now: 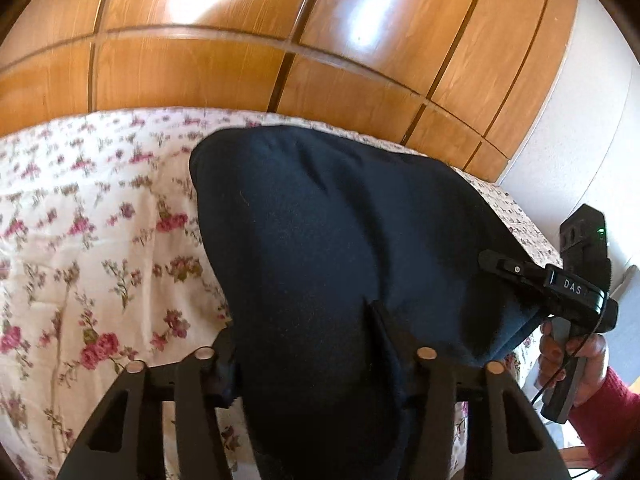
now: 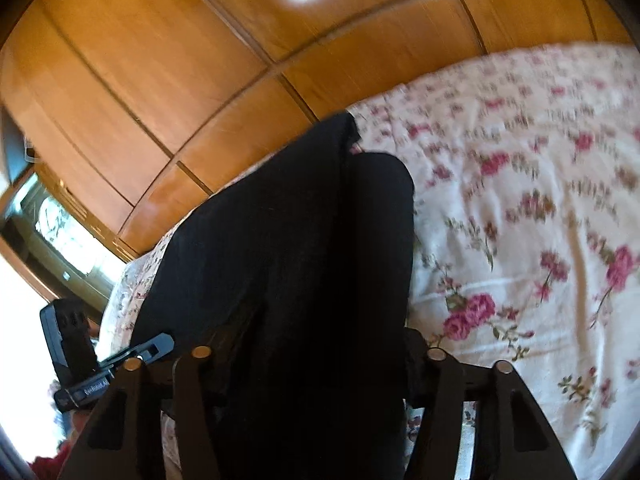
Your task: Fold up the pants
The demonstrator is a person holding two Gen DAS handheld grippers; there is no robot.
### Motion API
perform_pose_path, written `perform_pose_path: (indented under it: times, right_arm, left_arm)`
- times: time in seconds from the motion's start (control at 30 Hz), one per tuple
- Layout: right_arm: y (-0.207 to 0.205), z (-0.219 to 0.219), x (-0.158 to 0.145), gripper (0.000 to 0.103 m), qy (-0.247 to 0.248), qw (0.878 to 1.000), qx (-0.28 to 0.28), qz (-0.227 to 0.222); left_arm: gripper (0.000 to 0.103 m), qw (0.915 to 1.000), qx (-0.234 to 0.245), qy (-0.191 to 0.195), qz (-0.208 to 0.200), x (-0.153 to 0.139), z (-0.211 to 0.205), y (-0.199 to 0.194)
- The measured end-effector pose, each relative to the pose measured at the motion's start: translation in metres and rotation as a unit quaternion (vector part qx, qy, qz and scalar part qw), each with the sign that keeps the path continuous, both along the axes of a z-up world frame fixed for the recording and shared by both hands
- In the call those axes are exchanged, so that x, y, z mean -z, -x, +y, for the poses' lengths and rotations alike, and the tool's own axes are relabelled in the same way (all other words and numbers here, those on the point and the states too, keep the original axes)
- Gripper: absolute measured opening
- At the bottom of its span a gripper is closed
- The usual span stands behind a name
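Dark navy pants (image 1: 332, 248) lie on a floral bedsheet (image 1: 80, 240) and run away from me toward the wardrobe. My left gripper (image 1: 316, 364) is shut on the near edge of the pants, cloth bunched between its jaws. My right gripper (image 2: 316, 364) is shut on the pants (image 2: 288, 248) too, and the cloth fills the gap between its jaws. In the left wrist view the right gripper (image 1: 500, 264) shows at the right edge, held by a hand in a red sleeve, its tip on the cloth. In the right wrist view the left gripper (image 2: 156, 346) shows at the lower left.
A glossy wooden wardrobe (image 1: 280, 60) stands behind the bed. A white wall (image 1: 592, 140) is at the right of the left wrist view. A bright window and dark furniture (image 2: 52, 232) show at the left of the right wrist view. The sheet (image 2: 520, 220) spreads right of the pants.
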State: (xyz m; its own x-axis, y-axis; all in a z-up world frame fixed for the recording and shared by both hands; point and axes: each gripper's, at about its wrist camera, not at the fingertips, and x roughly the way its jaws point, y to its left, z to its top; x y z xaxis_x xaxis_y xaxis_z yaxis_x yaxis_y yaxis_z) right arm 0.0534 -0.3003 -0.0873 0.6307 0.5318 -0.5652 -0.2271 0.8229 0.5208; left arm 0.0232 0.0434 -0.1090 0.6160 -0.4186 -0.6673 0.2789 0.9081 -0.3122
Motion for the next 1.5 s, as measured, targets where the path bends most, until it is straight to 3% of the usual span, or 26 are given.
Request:
perform_pose_path:
  times: [0.2, 0.37, 0.8, 1.03, 1.1, 1.2, 1.43, 1.5]
  right_arm:
    - [0.001, 0.01, -0.025, 0.052, 0.034, 0.998, -0.001, -0.058]
    - [-0.021, 0.012, -0.042, 0.052, 0.027, 0.995, -0.001, -0.095]
    - [-0.144, 0.035, -0.043, 0.052, 0.04, 0.993, 0.015, -0.107]
    - [-0.191, 0.041, -0.021, 0.052, 0.062, 0.994, 0.036, -0.081]
    - [-0.196, 0.043, -0.009, 0.054, 0.072, 0.993, 0.048, -0.074]
    - [-0.202, 0.033, 0.002, 0.059, 0.043, 0.996, 0.057, -0.056]
    - [-0.203, 0.031, 0.011, 0.073, 0.05, 0.995, 0.076, -0.043]
    - [-0.2, 0.032, 0.009, 0.074, 0.056, 0.994, 0.078, -0.045]
  left_arm:
    - [0.047, 0.9987, -0.005, -0.019, -0.047, -0.026, -0.007, -0.002]
    - [0.047, 0.995, -0.014, -0.036, -0.092, -0.043, -0.009, -0.018]
    - [0.047, 0.9908, -0.041, -0.087, -0.095, -0.043, -0.01, -0.149]
    - [0.048, 0.9914, -0.05, -0.099, -0.069, -0.004, -0.011, -0.198]
    - [0.051, 0.9905, -0.052, -0.098, -0.081, 0.007, -0.009, -0.198]
    - [0.056, 0.9916, -0.051, -0.077, -0.091, 0.014, 0.0, -0.194]
    - [0.079, 0.996, -0.064, -0.031, -0.055, 0.025, 0.016, -0.202]
    - [0.082, 0.9966, -0.066, -0.018, -0.046, 0.027, 0.02, -0.204]
